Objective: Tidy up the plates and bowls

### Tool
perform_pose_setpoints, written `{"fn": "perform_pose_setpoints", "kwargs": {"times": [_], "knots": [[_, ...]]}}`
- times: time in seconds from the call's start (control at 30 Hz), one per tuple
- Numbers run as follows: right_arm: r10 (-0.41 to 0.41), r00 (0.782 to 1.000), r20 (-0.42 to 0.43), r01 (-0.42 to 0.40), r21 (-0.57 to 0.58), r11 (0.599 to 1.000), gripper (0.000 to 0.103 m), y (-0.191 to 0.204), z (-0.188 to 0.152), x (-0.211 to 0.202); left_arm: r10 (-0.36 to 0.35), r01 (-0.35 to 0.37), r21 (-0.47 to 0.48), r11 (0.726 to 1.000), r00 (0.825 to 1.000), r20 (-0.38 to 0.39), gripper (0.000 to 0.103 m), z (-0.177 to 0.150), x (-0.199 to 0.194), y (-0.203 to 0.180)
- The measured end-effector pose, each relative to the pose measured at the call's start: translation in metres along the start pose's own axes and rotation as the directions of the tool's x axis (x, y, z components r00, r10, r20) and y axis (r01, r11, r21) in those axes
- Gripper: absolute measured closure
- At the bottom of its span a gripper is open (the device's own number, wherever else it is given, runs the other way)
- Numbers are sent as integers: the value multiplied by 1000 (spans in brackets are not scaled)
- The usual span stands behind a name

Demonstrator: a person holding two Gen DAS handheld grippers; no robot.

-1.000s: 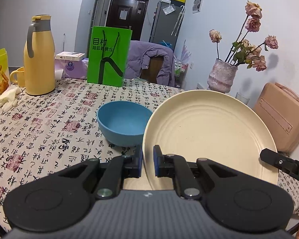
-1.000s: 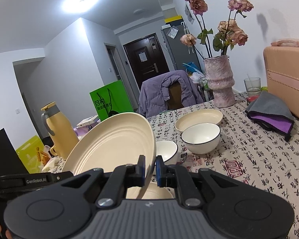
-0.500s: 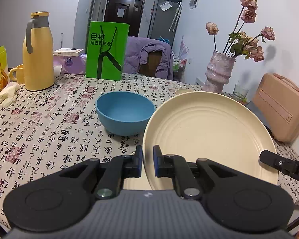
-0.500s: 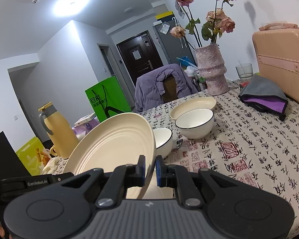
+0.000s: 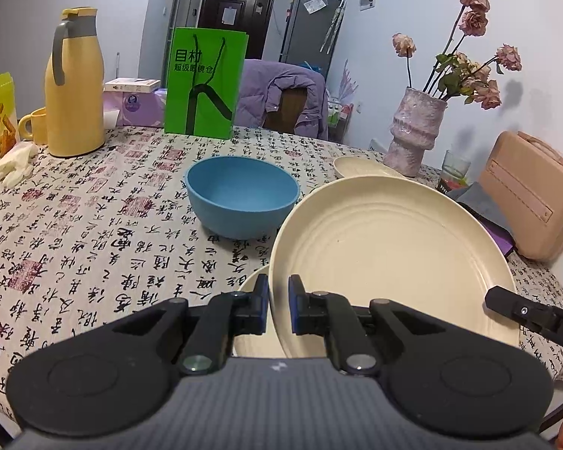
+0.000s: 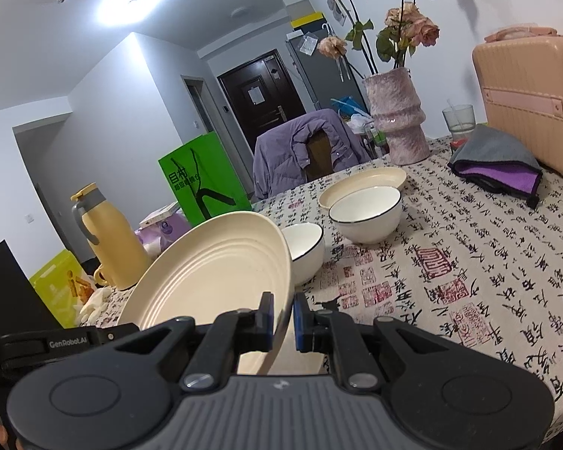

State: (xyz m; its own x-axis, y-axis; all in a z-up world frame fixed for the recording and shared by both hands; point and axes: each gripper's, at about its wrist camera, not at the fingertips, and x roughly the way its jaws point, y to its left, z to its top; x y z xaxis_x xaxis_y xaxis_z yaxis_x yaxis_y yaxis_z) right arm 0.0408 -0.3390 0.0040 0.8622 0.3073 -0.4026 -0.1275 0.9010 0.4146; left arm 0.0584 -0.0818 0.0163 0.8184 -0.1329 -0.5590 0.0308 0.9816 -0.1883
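Observation:
A large cream plate is held tilted on edge just above the table. My left gripper is shut on its near left rim. My right gripper is shut on the rim of the same cream plate from the other side. Under it a second cream plate lies flat on the patterned tablecloth. Beyond stands a blue bowl. Two white bowls with dark rims, one large and one small, stand near a shallow cream dish.
A yellow jug, a yellow mug and a green paper bag stand at the table's far side. A pink vase of dried roses, a glass, a folded grey-purple cloth and a pink case fill the right.
Both grippers have sunk a little towards the table with the cream plate between them. Both grips have stayed the same.

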Motion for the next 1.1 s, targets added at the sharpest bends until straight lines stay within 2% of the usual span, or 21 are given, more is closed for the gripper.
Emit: {"fn": "perform_pose_setpoints", "kwargs": {"times": [1.1], "knots": [[1, 997, -81, 1, 14, 1000, 92, -6, -15, 40, 25, -25, 10, 1000, 998, -50, 93, -6, 27, 16]]}}
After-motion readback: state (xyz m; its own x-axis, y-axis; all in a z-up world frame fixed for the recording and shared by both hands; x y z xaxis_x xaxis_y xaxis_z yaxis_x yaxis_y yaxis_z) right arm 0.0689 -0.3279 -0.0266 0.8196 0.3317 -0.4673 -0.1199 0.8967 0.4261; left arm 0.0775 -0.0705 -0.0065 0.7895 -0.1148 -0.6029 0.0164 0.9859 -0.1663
